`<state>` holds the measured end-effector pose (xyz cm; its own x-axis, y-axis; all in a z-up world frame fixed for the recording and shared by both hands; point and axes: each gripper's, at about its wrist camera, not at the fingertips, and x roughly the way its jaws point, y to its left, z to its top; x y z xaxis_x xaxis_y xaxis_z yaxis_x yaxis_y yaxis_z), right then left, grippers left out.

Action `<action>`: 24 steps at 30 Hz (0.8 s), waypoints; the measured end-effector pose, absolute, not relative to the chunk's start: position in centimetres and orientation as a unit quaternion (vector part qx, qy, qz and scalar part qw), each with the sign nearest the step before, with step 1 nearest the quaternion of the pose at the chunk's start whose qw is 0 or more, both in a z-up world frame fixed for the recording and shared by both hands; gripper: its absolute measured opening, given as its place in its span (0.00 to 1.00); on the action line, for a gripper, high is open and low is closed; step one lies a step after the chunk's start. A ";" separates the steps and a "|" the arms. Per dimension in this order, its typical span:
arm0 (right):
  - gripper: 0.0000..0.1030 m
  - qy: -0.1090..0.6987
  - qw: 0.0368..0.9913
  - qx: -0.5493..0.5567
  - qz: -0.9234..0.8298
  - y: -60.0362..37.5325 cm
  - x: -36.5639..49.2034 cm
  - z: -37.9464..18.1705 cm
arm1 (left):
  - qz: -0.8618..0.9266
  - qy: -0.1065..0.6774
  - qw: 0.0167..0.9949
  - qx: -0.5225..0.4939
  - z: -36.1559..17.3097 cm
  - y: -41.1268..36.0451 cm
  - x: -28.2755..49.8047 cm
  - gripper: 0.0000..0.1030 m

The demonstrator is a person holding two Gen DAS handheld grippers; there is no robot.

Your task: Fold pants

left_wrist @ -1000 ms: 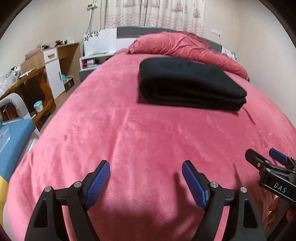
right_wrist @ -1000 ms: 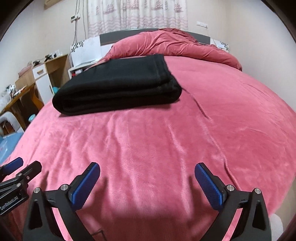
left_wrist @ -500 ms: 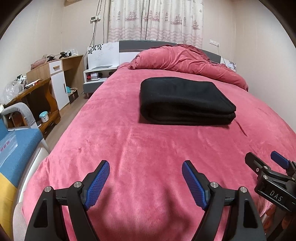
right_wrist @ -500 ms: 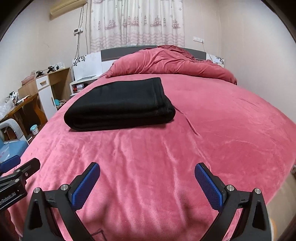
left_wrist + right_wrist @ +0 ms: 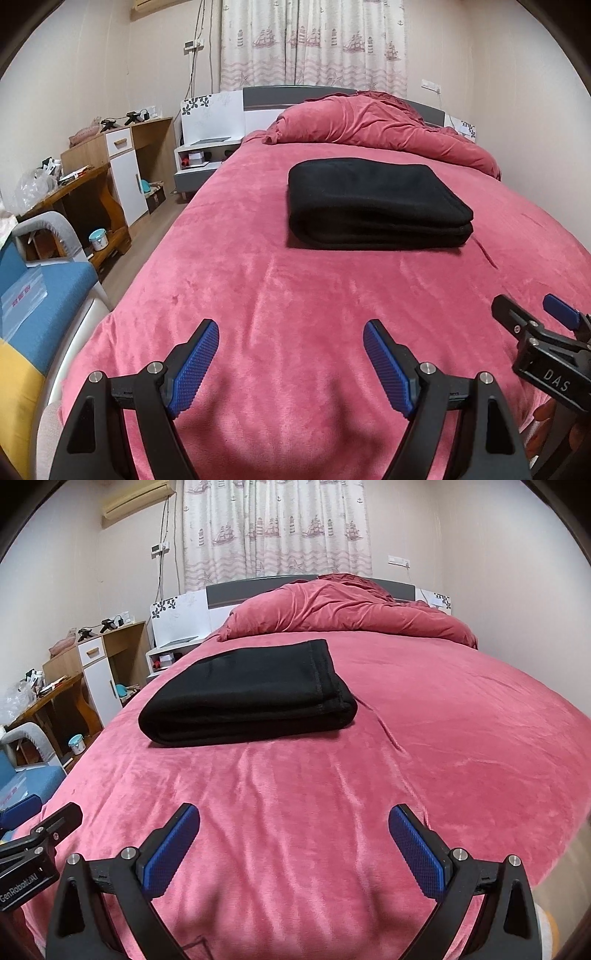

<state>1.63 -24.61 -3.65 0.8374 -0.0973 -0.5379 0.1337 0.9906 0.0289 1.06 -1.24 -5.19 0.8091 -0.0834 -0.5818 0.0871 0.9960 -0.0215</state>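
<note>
Toward the bed's (image 5: 258, 295) head end, the pants (image 5: 373, 203) are lying folded in a compact stack, so folding is being judged finished, while both grippers, left (image 5: 290, 360) and right (image 5: 293, 845), are being held apart and empty near the foot edge.

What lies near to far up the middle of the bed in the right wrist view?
Right tool, open → bare pink bedspread → folded black pants → bunched pink duvet → grey headboard → patterned curtain.
</note>
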 end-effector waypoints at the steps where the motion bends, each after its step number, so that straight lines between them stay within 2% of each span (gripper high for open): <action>1: 1.00 0.279 0.958 0.031 -0.059 -24.6 1.6 -3.7 | -0.046 0.304 0.951 0.003 -5.1 -1.2 1.0 0.80; 24: 1.00 0.285 0.956 0.038 -0.062 -24.7 1.9 -4.0 | -0.047 0.309 0.950 0.006 -5.3 -1.5 1.1 0.80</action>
